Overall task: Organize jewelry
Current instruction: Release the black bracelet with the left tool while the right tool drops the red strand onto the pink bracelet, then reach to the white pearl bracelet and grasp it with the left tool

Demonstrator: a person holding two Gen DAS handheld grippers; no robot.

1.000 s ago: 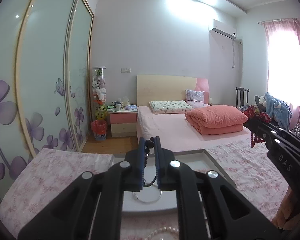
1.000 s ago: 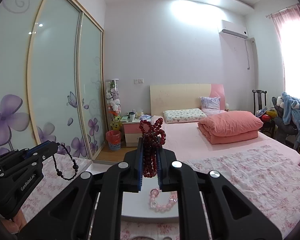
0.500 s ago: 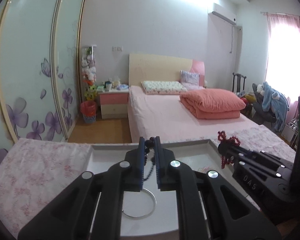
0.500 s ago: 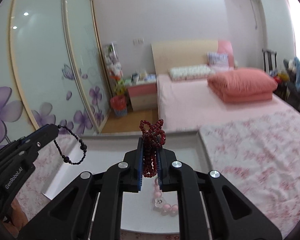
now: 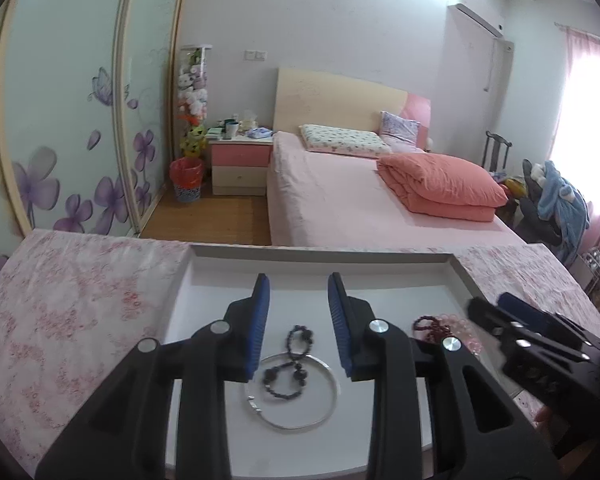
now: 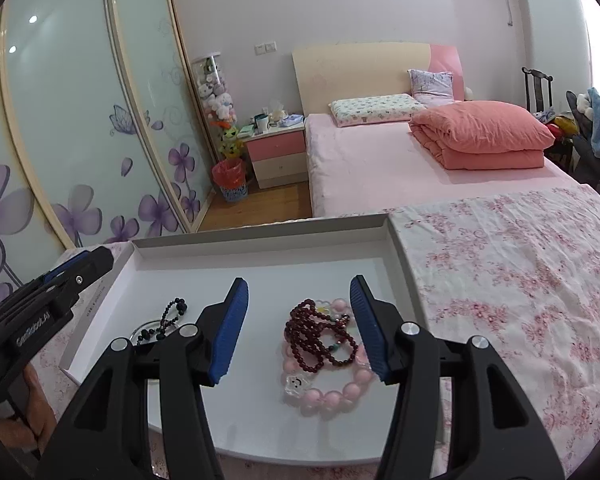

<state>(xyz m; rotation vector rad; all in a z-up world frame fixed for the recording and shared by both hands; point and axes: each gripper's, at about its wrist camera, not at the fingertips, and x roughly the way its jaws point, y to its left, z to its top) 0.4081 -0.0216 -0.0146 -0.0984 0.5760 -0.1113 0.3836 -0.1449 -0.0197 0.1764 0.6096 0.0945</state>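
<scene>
Your left hand-held gripper [image 5: 296, 292] hangs over the shallow white cardboard tray [image 5: 320, 258], its blue-padded jaws spread wide and holding nothing. Directly below it, the black beaded bracelet [image 5: 288, 364] lies twisted in a figure-eight on the tray floor, draped across the thin silver bangle [image 5: 332, 404].

Your right hand-held gripper [image 6: 298, 294] also stands wide open and empty, over the right part of the same tray. Between its jaws, the dark red beaded strand [image 6: 318, 338] sits in a loose heap on top of the pale pink round-bead bracelet [image 6: 340, 390], which carries a clear charm with a smiley face.

The tray rests on the tabletop covered in a pink floral cloth [image 6: 512, 280]. Beyond it, a bed with a pink sheet [image 6: 384, 168] holds a folded salmon-coloured quilt [image 6: 484, 132], and a sliding wardrobe with purple flower decals [image 6: 80, 128] lines the left wall.
</scene>
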